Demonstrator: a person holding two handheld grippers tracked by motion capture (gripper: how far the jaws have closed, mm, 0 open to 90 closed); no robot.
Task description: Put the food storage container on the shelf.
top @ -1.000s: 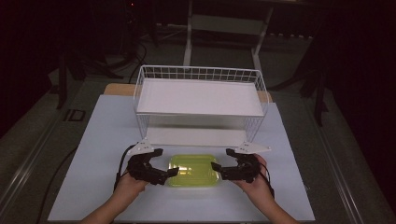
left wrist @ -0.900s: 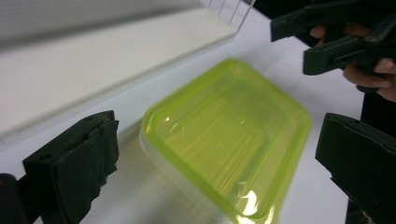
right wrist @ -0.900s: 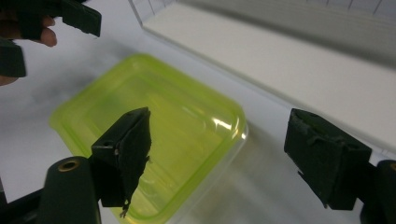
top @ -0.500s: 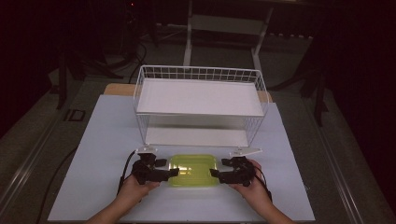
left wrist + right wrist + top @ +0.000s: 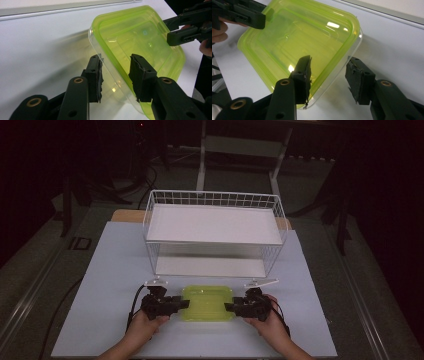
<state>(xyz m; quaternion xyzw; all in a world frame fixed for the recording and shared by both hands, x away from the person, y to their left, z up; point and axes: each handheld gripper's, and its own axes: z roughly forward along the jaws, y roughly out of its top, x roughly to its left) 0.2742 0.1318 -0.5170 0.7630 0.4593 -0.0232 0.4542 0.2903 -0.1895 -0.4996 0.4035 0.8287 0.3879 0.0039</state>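
Note:
A yellow-green lidded plastic container (image 5: 207,303) lies on the white board near its front edge. My left gripper (image 5: 184,304) comes at its left end, and its jaws have just been closing. In the left gripper view (image 5: 116,72) they straddle the container's rim (image 5: 117,67) with a gap still visible. My right gripper (image 5: 228,307) is at the container's right end, and its jaws have also been closing. In the right gripper view (image 5: 329,75) one pad lies over the lid (image 5: 297,37) while the other stands clear outside the rim.
A white wire rack (image 5: 215,227) with two shelves stands just behind the container. The white board (image 5: 100,285) covers the table, with dark floor and stand legs beyond it. A person's hands hold both grippers from the front edge.
Both grippers have moved inward and lower onto the container's two ends, and their jaws have narrowed around its rim. The container has stayed in place.

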